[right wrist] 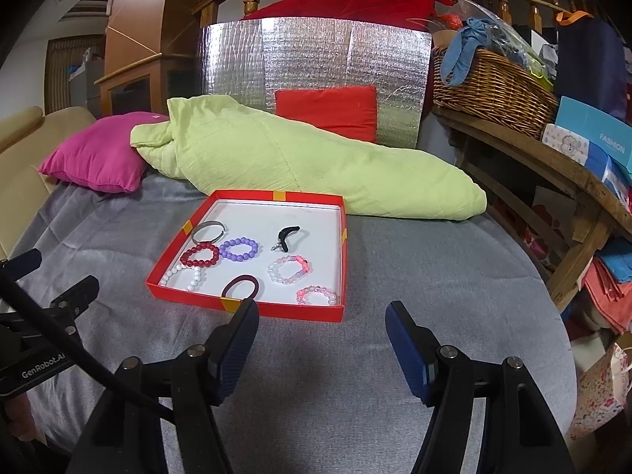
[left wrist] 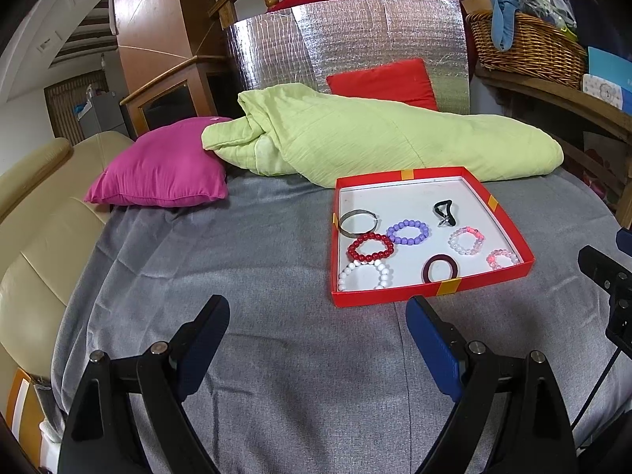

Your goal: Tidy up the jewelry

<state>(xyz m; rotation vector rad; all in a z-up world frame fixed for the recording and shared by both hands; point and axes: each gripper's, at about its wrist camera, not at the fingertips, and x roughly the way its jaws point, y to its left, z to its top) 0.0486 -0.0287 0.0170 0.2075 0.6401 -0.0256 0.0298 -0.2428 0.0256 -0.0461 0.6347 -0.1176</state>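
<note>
A shallow red box lid (left wrist: 395, 296) (right wrist: 177, 288) with a white floor lies on the grey cloth. In it lie several pieces: a silver bangle (left wrist: 357, 222) (right wrist: 209, 230), a red bead bracelet (left wrist: 370, 247) (right wrist: 200, 256), a purple bead bracelet (left wrist: 407, 232) (right wrist: 238, 248), a white bead bracelet (left wrist: 364, 274) (right wrist: 185, 276), a dark red band (left wrist: 441, 268) (right wrist: 240, 287), two pink bead bracelets (left wrist: 467, 240) (right wrist: 288, 269) and a black clip (left wrist: 445, 211) (right wrist: 287, 235). My left gripper (left wrist: 318, 328) is open and empty, short of the box's near edge. My right gripper (right wrist: 322, 330) is open and empty, just before the box's near right corner.
A green quilt (left wrist: 355, 138) (right wrist: 296, 166) lies behind the box, with a magenta pillow (left wrist: 166, 166) (right wrist: 94, 158) to its left and a red cushion (left wrist: 383, 81) against a foil panel (right wrist: 308, 51). A wicker basket (right wrist: 489, 91) stands on a wooden shelf at the right.
</note>
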